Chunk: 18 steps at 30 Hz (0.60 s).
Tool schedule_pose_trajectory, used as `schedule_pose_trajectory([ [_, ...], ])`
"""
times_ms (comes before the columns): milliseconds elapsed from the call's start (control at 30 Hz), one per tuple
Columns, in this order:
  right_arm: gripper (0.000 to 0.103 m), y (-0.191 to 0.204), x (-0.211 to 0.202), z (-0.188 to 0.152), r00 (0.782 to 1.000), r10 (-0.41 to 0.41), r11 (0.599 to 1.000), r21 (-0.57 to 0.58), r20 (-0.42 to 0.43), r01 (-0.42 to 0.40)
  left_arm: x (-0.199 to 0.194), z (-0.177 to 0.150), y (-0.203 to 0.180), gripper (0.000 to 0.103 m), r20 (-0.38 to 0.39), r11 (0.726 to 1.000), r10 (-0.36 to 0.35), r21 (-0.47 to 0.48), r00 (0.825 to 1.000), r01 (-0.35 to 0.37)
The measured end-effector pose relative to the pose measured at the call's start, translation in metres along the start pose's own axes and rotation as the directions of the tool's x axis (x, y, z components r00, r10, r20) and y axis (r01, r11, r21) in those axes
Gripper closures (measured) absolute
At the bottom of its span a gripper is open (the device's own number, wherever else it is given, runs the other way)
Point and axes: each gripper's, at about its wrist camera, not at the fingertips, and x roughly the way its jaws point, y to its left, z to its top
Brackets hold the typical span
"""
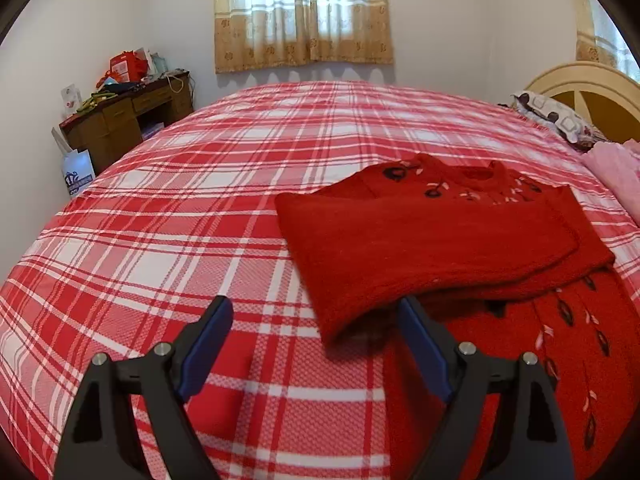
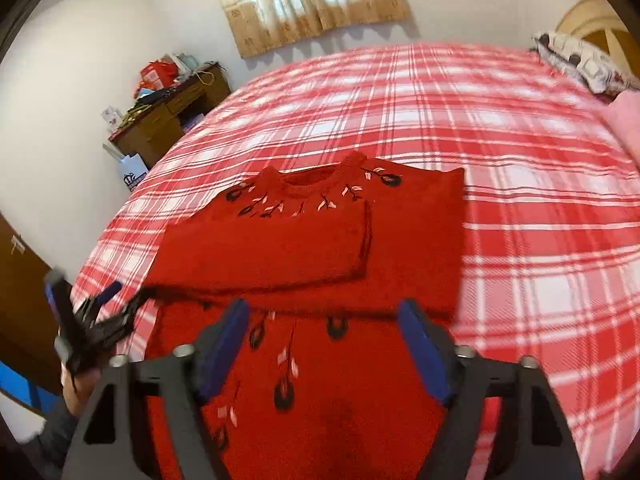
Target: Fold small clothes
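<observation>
A small red knit sweater [image 1: 440, 240] with dark and pink flower embroidery lies flat on the plaid bed cover; both sleeves are folded across its chest. It also shows in the right wrist view [image 2: 304, 248], neck hole away from me. My left gripper [image 1: 316, 312] is open and empty, just above the bed at the sweater's left edge, its right finger beside the folded sleeve. It also appears at the left of the right wrist view [image 2: 84, 292]. My right gripper [image 2: 322, 316] is open and empty, hovering over the sweater's lower body.
The red and white plaid bed cover [image 1: 200, 208] fills both views. A patterned pillow [image 1: 556, 116] and pink cloth [image 1: 616, 168] lie by the headboard at right. A cluttered wooden desk [image 1: 132, 116] and a white bag [image 1: 78, 174] stand at far left under a curtained window.
</observation>
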Motion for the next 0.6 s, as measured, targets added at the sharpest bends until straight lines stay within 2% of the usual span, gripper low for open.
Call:
schedule_pose_trajectory([
  [100, 0.047, -0.001, 0.043, 0.017, 0.999, -0.033, 0.999, 0.013, -0.038, 0.034, 0.003, 0.002, 0.001, 0.006, 0.013, 1.000, 0.015, 0.006, 1.000, -0.015],
  [167, 0.051, -0.001, 0.066, 0.021, 0.996, -0.070, 0.998, 0.005, -0.050, 0.070, 0.011, 0.005, 0.003, 0.006, 0.008, 0.999, 0.053, 0.011, 0.999, -0.053],
  [267, 0.055, -0.003, 0.088, 0.025, 0.995, -0.065, 0.998, 0.013, -0.080, 0.066, 0.021, 0.006, 0.009, 0.005, -0.014, 0.998, 0.053, -0.019, 0.998, -0.054],
  [333, 0.066, 0.001, 0.103, 0.026, 0.991, -0.083, 0.997, -0.011, -0.102, 0.082, 0.022, 0.005, 0.011, 0.005, -0.016, 0.998, 0.049, -0.025, 0.999, -0.049],
  [367, 0.083, 0.005, 0.109, 0.026, 0.987, -0.121, 0.992, -0.041, -0.106, 0.117, 0.023, 0.004, 0.012, 0.005, -0.013, 0.999, 0.046, -0.025, 0.999, -0.046],
  [400, 0.093, 0.008, 0.111, 0.027, 0.984, -0.149, 0.988, -0.063, -0.103, 0.143, 0.023, 0.002, 0.012, 0.005, -0.010, 0.999, 0.043, -0.027, 0.999, -0.043],
  [433, 0.094, 0.012, 0.110, 0.029, 0.981, -0.171, 0.983, -0.091, -0.089, 0.163, 0.023, 0.001, 0.012, 0.005, -0.007, 0.999, 0.038, -0.030, 0.999, -0.038],
  [600, 0.096, 0.030, 0.064, 0.043, 0.990, -0.127, 0.983, -0.124, 0.061, 0.134, 0.022, 0.000, 0.016, 0.005, -0.007, 0.998, 0.013, -0.056, 1.000, -0.013],
])
